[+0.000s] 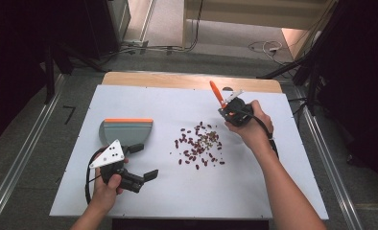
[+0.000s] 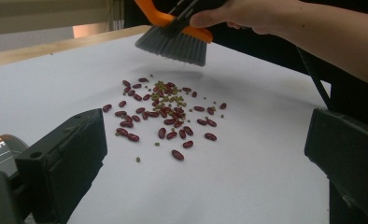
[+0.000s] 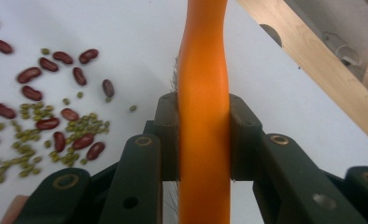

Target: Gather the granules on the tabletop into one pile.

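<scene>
1. A white rectangular board (image 1: 129, 100) covers the wooden table, whose bare far edge (image 1: 177, 79) shows beyond it.
2. A loose heap of dark red kidney beans and small green mung beans (image 1: 200, 143) lies near the middle of the board, a little right of centre. The left gripper view shows the same heap (image 2: 166, 114) spread flat, with a few stray beans on its near side.
3. The right gripper (image 1: 232, 112) is held in the person's right hand (image 1: 254, 127), just beyond the far right edge of the heap.
4. Its jaws are clamped on the orange plastic handle of a small hand brush (image 3: 203, 116); in the right gripper view both black jaws press on the handle from either side.
5. In the high view the handle (image 1: 217, 93) slants up and away toward the far side of the table.
6. The left gripper view shows the brush's grey bristles (image 2: 173, 45) hanging clear above the board, beyond the far edge of the beans and not touching them.
7. The left gripper (image 1: 144, 163), in the person's left hand (image 1: 108, 184), rests at the near left of the board with its jaws standing wide apart and nothing between them.
8. A grey plastic dustpan with an orange far edge (image 1: 126, 130) lies flat at the left, just beyond the left gripper and well apart from the beans.
</scene>
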Action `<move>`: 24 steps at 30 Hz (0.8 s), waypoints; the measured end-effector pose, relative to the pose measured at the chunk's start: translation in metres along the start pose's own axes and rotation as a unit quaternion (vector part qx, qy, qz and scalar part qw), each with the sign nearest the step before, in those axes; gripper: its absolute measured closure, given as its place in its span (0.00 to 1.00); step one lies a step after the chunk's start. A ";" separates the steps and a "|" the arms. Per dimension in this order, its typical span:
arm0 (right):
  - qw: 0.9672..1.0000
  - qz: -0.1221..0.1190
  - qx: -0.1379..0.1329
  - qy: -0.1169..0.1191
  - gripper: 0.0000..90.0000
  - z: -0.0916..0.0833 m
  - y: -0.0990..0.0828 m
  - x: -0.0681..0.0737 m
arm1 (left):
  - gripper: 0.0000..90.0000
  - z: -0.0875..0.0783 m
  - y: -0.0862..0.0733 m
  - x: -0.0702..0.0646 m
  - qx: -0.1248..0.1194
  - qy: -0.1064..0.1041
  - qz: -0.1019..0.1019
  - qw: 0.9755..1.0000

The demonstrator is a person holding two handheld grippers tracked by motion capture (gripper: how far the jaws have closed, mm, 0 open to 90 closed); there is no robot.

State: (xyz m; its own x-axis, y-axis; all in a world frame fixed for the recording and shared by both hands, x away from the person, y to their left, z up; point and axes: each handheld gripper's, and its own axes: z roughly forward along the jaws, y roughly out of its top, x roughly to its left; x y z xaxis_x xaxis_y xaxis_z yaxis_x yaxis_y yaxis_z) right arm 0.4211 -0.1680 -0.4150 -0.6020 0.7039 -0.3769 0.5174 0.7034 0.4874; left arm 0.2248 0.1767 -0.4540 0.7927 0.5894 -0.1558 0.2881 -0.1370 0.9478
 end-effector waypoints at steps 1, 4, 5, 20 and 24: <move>1.000 -0.010 0.005 -0.003 0.76 0.004 0.003 0.002 | 0.00 0.000 0.000 0.000 -0.001 0.000 -0.001 1.000; 0.999 -0.029 0.021 -0.006 0.76 0.016 0.010 0.010 | 0.00 -0.001 -0.001 0.001 -0.002 0.003 -0.003 1.000; 0.999 -0.035 0.025 -0.011 0.76 0.020 0.011 0.012 | 0.00 -0.001 -0.001 0.001 -0.002 0.002 -0.004 1.000; 0.994 -0.091 0.043 0.051 0.76 0.018 0.007 0.050 | 0.00 0.000 -0.004 0.004 0.005 0.005 -0.008 1.000; 0.991 -0.105 0.043 0.072 0.76 0.009 0.003 0.055 | 0.00 -0.001 -0.004 0.004 0.004 0.006 -0.007 1.000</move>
State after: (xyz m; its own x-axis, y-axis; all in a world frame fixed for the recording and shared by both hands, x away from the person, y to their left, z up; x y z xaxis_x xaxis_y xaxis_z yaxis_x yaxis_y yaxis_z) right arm 0.3950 -0.1261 -0.4413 -0.7791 0.5248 -0.3429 0.4187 0.8427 0.3385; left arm 0.2264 0.1801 -0.4586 0.7826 0.6001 -0.1653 0.3029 -0.1353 0.9434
